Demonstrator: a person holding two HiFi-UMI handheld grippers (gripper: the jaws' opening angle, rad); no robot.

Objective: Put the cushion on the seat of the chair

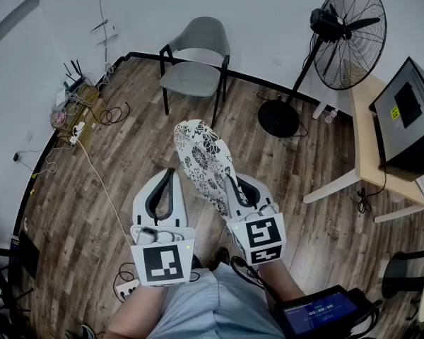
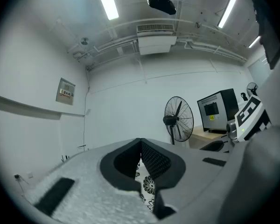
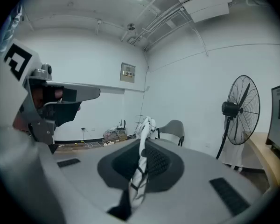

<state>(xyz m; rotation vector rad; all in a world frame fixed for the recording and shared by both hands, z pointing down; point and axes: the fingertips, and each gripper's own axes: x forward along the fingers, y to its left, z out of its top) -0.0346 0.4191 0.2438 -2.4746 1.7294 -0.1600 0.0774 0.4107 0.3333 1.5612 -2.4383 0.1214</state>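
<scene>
- The right gripper [image 1: 233,186] is closed on the cushion [image 1: 201,157]. One edge of the fabric is clamped between the pads, with the jaws nearly together.
- The cushion is white with a black floral print. It is held on edge in the air above the wooden floor [image 1: 127,168], and its free end is projected up and forward past the jaw tips.
- The left gripper [image 1: 169,175] is held just beside the cushion, on its left, with the jaw tips pressed together.
- Floral fabric is seen through the slot behind those tips in the left gripper view. Whether any of it is pinched cannot be told.
- The chair [image 1: 194,66] is placed against the far wall, ahead of both grippers and well apart from the cushion.
- A fan [image 1: 350,27] and a bench [image 1: 367,119] with a monitor [image 1: 410,115] are seen to the right.
</scene>
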